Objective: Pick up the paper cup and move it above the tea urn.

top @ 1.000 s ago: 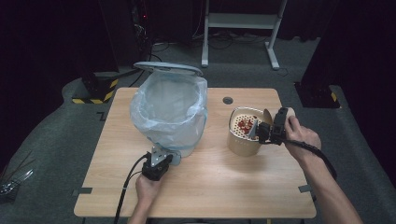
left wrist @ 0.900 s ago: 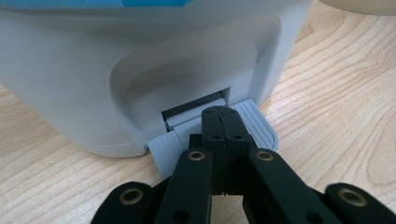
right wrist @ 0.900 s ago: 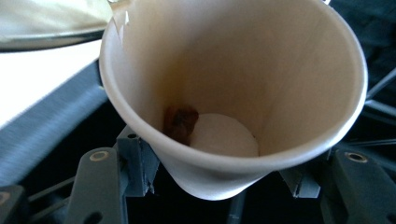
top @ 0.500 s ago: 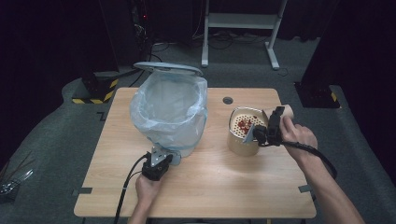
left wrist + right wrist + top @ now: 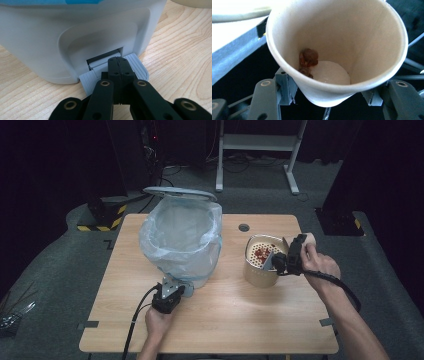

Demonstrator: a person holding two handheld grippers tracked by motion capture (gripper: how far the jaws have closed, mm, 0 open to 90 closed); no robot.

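Two tools work together: the left tool [image 5: 117, 65], closed, presses the pedal [image 5: 135, 67] of the bin [image 5: 182, 240], holding the lid [image 5: 180, 194] up, while the right tool [image 5: 281, 261] grips a cup [image 5: 337, 47] with scraps, probably to tip into the bin next.

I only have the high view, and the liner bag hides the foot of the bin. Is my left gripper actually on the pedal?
Observer: Yes. In the left gripper view the left gripper, jaws together, has its tip on the grey ribbed pedal at the base of the bin.
Operator: What is in the cup?
Observer: The right gripper view looks into the paper cup. A few reddish-brown bits sit at the edge of its white bottom.
Operator: Is the grip square?
Observer: The right gripper has one jaw on each side of the cup's lower wall.
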